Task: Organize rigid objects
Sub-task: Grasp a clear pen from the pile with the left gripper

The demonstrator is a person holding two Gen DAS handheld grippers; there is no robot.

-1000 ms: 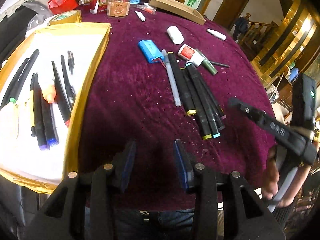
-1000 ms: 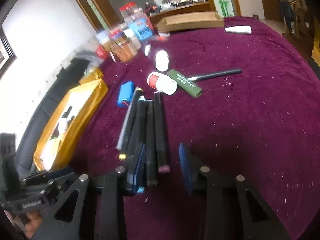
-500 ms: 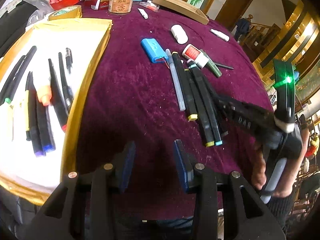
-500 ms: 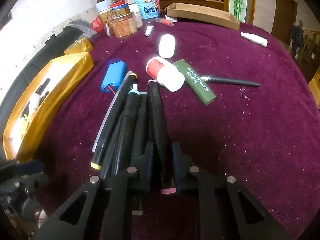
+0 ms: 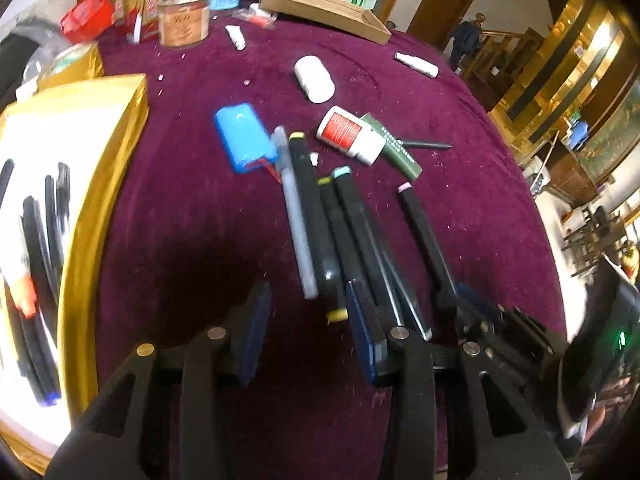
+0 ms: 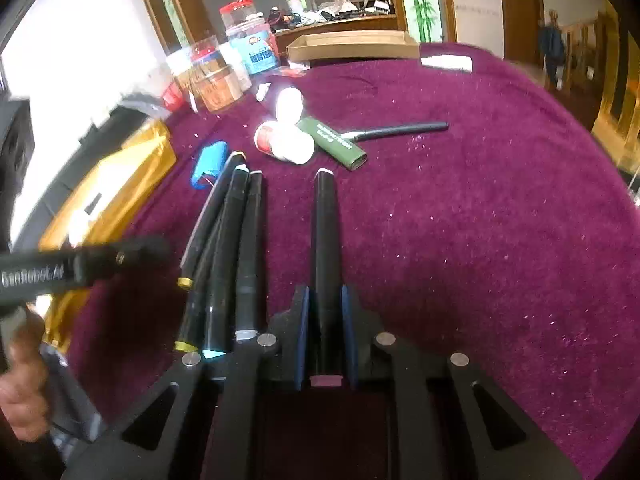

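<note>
Both fisheye views bow hard, corners lost to black vignette; bright daylight whitens the wall at upper left in the right wrist view and bleaches the gold tray (image 5: 112, 184) interior; the purple worktop (image 6: 480, 220) is evenly lit, a soft dark shadow pooling just ahead of the left tongs (image 5: 306, 328); motion blur smears the jars (image 5: 184, 12) and edges.

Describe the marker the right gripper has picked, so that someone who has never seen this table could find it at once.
On the round table with the purple velvet cloth, look right of the bundle of black markers beside the gold-rimmed tray. The black marker with pink end caps lies apart from that bundle, clamped between the jaws of the right gripper. Its neighbours' caps are yellow or teal, and none is held.
</note>
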